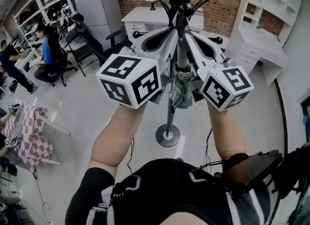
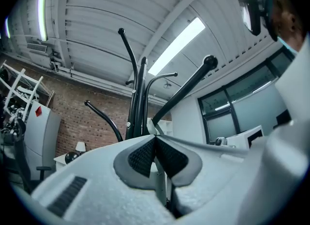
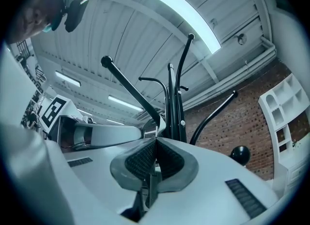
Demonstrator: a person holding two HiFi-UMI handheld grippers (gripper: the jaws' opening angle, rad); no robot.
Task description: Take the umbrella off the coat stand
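The left hand-held gripper (image 1: 175, 29) (image 2: 155, 137) is clenched. Its two pads are seen meeting at the tips in the left gripper view, and nothing can be made out clamped between them. The right hand-held gripper (image 1: 189, 34) (image 3: 155, 141) is likewise clenched, pad against pad. A thin pale sliver at its tips cannot be identified. Both are raised to the stand (image 1: 169, 115), with their tips close together just under a knobbed arm (image 1: 185, 9) that points toward the head camera.

One umbrella (image 1: 182, 86), grey and folded, is hung against the pole, below and between the two tips and above the round base (image 1: 167, 135). Its upper end is hidden behind the gripper fingers, so what it hangs from cannot be seen. It cannot be picked out with certainty in either gripper view. Only a grey strip is seen through the gap below each pair of pads.

The top of the stand is cut off by the upper edge of the head view. Four arms (image 2: 127, 54) are counted in the left gripper view, and four again in the right gripper view (image 3: 183, 59).

Two marker cubes are counted, one per gripper: the left cube (image 1: 130, 79) and the right cube (image 1: 226, 86). Two forearms (image 1: 116, 136) are seen below them. Two seated people (image 1: 48, 49) are seen at the upper left, too small for detail.
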